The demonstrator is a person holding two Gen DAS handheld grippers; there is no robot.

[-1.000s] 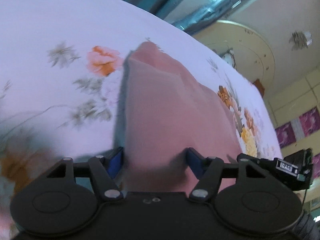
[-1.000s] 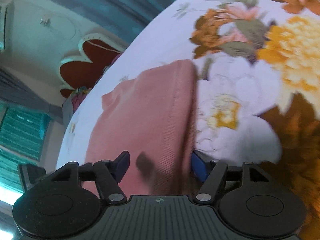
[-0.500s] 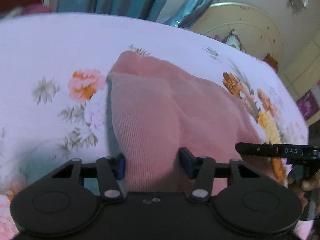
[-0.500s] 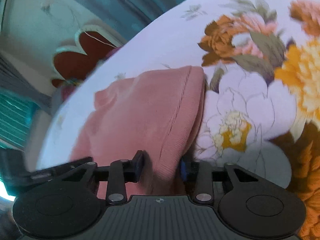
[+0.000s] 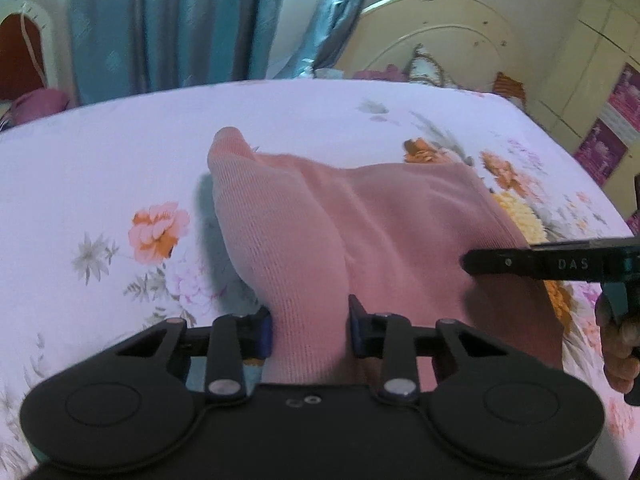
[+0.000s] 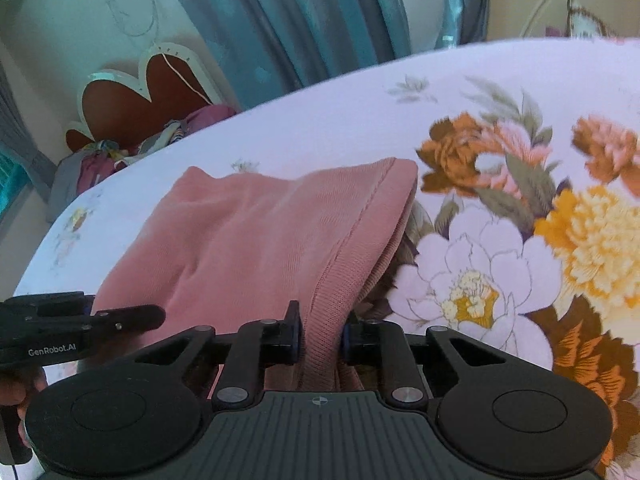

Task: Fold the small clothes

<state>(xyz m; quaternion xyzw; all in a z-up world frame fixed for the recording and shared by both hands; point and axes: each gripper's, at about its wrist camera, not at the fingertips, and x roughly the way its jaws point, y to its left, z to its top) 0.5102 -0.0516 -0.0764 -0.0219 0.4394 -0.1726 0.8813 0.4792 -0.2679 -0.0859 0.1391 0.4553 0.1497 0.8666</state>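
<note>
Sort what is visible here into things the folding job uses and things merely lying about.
In use:
- ribbed pink knit garment
- left gripper, shut on it
- right gripper, shut on its hem
- white floral bedsheet beneath

Lying about:
- teal curtains
- cream curved headboard
- crumpled purple clothes

Count of what shows
One pink garment [image 5: 360, 220], two claws, left claw [image 5: 310, 330] and right claw [image 6: 320, 338], one flowered bed [image 5: 100, 168].

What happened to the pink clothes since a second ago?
Both tools closed tighter on the pink garment: the left tool and the right tool now pinch its near edge, and both have tipped up so more of the room shows. The garment stayed on the flowered bedsheet.
</note>
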